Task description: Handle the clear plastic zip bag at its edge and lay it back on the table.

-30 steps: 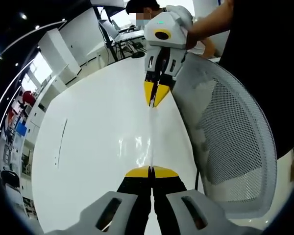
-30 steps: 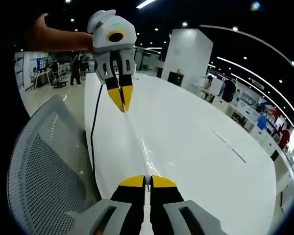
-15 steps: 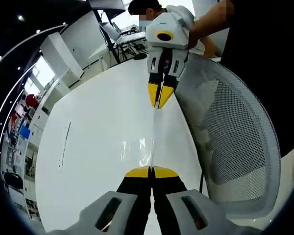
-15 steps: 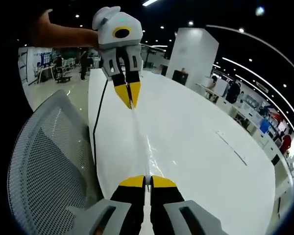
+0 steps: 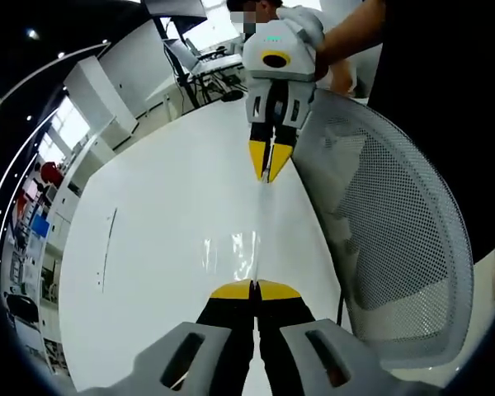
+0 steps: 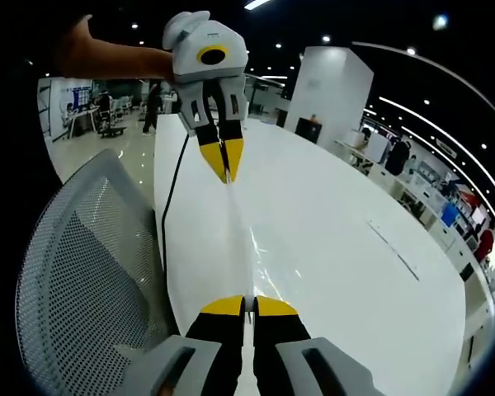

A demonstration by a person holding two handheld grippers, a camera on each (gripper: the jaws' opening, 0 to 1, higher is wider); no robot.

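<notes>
Above the white table (image 5: pixel 148 247), stretched tight between two grippers: the clear bag (image 5: pixel 256 239), seen edge-on as a thin shiny line. Left gripper (image 5: pixel 254 288) pinched shut on one end of the bag, yellow tips pressed together at the bottom of the left gripper view. Right gripper (image 5: pixel 266 171) pinched shut on the far end, held by a hand (image 5: pixel 338 41). Same thing from the other side: right gripper (image 6: pixel 247 304) low, left gripper (image 6: pixel 227 172) up top. Beside the table edge, a grey mesh chair (image 5: pixel 396 239), close to the bag.

Grey gripper (image 5: pixel 255 288) bodies (yellow-tipped black jaws)
</notes>
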